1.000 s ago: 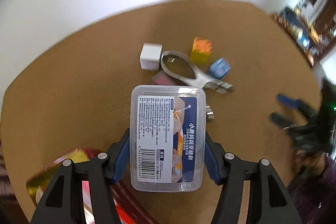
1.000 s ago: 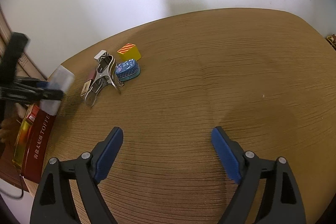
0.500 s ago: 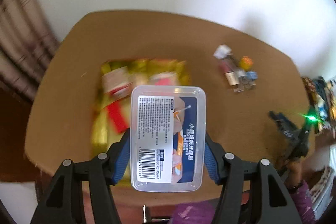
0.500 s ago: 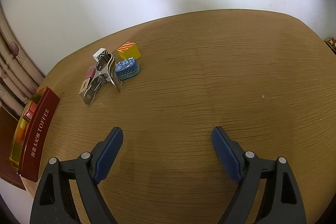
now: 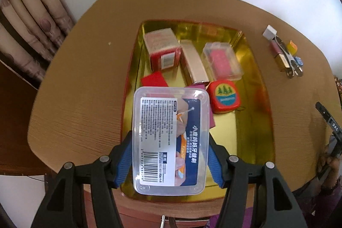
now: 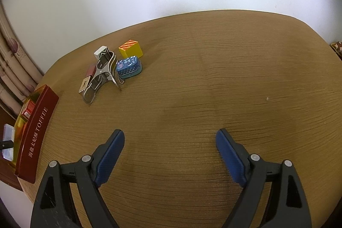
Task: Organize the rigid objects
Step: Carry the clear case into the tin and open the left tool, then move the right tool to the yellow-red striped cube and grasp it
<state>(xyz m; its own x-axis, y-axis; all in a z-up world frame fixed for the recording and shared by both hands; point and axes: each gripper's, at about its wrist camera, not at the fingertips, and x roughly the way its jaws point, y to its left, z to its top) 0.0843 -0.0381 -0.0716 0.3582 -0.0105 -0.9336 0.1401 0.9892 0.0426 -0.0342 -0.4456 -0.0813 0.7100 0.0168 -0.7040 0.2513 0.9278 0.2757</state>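
Clamped in the left gripper (image 5: 170,156) over the gold-lined tin tray (image 5: 252,121), a clear labelled plastic box (image 5: 170,140); right gripper (image 6: 170,155) spread wide, empty.

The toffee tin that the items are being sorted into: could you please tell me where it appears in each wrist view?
Left wrist view: the toffee tin fills the centre, seen from above, gold inside, partly behind the clear plastic box in the left gripper.
Right wrist view: the tin sits at the far left edge, its red side lettered TOFFEE.
Shared landmark: the metal clip among the small items.
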